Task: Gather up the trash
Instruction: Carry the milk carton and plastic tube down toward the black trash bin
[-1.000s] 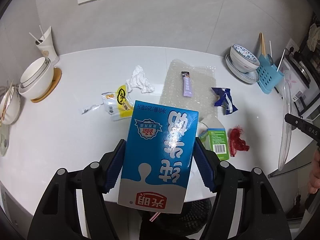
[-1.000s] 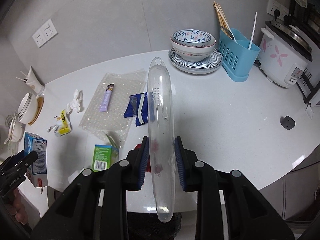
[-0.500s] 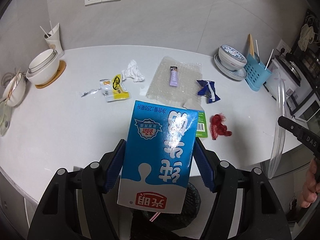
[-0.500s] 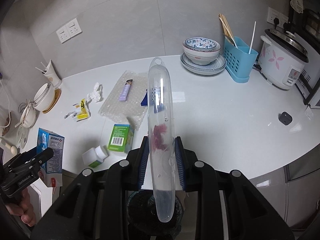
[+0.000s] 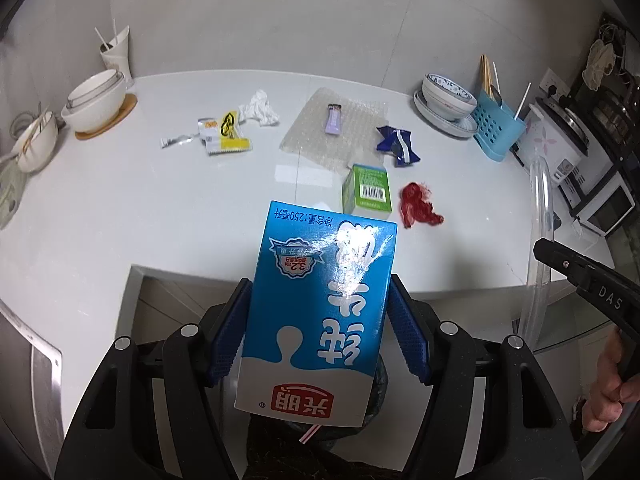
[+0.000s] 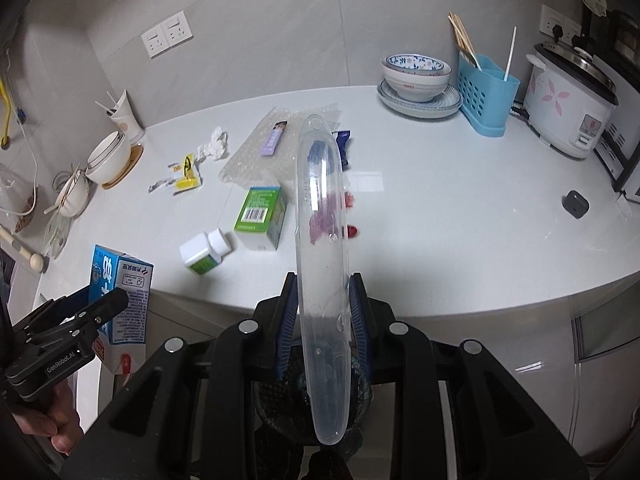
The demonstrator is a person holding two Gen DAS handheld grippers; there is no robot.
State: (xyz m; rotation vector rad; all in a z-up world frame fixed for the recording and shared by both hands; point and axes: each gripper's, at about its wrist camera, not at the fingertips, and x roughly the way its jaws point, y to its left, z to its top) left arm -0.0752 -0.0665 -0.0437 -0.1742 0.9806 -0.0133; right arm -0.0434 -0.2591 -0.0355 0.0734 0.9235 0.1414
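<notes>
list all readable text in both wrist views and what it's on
"光明", "3.2", "250" (upside down): blue and white milk carton in the left gripper
"DAS": black right gripper
"GenRobot.AI": left gripper body, right view
"PERFECT": white patterned bowl
Green cardboard box: barcode only, print too small
Other wrappers: unreadable

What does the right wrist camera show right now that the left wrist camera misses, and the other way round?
Only the right wrist view shows the white pill bottle lying near the counter's front edge, hidden behind the milk carton in the left view, and the small dark object at the counter's right end. Only the left wrist view shows the carton's blue front face and its straw. Both show the carton clamped in the left gripper, the clear plastic case clamped in the right gripper, the green box, the red scrap and the dark bin below.
</notes>
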